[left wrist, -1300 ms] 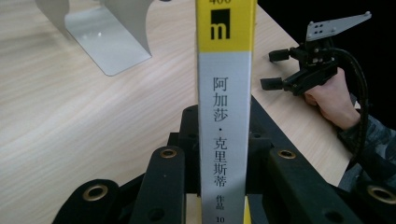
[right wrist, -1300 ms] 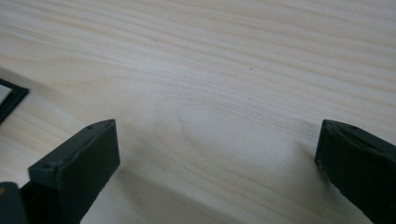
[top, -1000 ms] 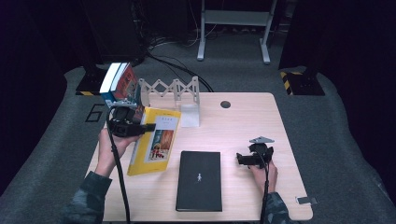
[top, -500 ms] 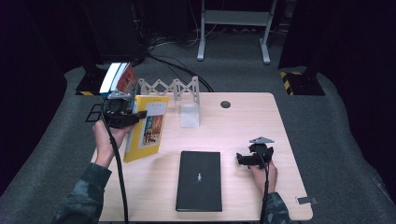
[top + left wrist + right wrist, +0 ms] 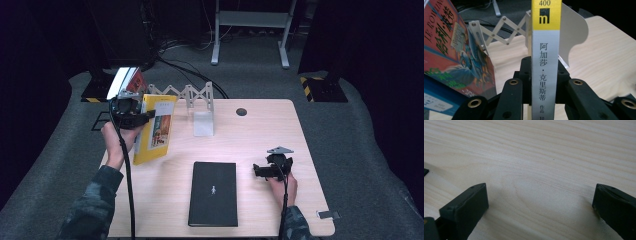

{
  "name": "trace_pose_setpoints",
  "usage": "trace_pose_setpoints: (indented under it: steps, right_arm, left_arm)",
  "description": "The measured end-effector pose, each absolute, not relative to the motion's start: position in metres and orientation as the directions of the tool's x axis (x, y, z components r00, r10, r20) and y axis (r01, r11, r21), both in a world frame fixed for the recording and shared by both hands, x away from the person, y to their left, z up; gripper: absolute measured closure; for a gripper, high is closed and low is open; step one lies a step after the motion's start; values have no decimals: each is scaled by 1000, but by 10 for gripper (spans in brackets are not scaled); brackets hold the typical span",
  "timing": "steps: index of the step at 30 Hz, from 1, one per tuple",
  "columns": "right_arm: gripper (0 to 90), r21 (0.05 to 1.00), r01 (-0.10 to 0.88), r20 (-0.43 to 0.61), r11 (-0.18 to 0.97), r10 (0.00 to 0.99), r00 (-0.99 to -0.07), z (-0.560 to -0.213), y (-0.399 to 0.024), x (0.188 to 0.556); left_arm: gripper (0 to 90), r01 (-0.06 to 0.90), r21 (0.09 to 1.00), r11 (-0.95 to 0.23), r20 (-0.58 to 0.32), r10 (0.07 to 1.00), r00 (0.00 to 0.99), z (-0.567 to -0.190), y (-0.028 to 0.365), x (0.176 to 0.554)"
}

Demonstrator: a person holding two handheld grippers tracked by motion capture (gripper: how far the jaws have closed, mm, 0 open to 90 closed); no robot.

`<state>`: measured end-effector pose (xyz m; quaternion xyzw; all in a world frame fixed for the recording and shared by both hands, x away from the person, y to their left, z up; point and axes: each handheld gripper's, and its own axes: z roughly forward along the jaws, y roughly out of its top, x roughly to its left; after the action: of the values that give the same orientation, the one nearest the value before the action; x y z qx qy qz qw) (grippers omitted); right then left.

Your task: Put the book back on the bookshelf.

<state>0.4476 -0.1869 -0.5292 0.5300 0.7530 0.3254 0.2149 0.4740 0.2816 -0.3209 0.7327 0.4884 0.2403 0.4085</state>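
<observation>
A yellow book (image 5: 156,131) stands nearly upright over the table's left side, its lower corner near the wood. My left gripper (image 5: 146,115) is shut on its spine edge; in the left gripper view the white and yellow spine (image 5: 545,62) sits clamped between the black jaws (image 5: 544,65). A white expanding book rack (image 5: 186,94) stands just behind, with a red and blue book (image 5: 451,55) leaning at its left end. My right gripper (image 5: 260,171) rests on the table at the right, open (image 5: 539,200), with bare wood between its jaws.
A black notebook (image 5: 213,192) lies flat at the front middle of the wooden table (image 5: 260,130). The rack's white end plate (image 5: 203,123) stands right of the yellow book. A round cable hole (image 5: 241,111) is at the back. Dark floor surrounds the table.
The left gripper has tipped the yellow book up from a slanted lie to nearly upright and carried it back and left toward the rack. The right gripper has stayed put.
</observation>
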Motion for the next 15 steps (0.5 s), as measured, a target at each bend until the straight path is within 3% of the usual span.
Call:
trace_pose_setpoints:
  steps: [15]
  right_arm:
    - [0, 716, 660, 19, 228, 938, -345, -529, -187, 448]
  left_arm:
    - [747, 497, 858, -129, -66, 932, 355, -324, 276, 509]
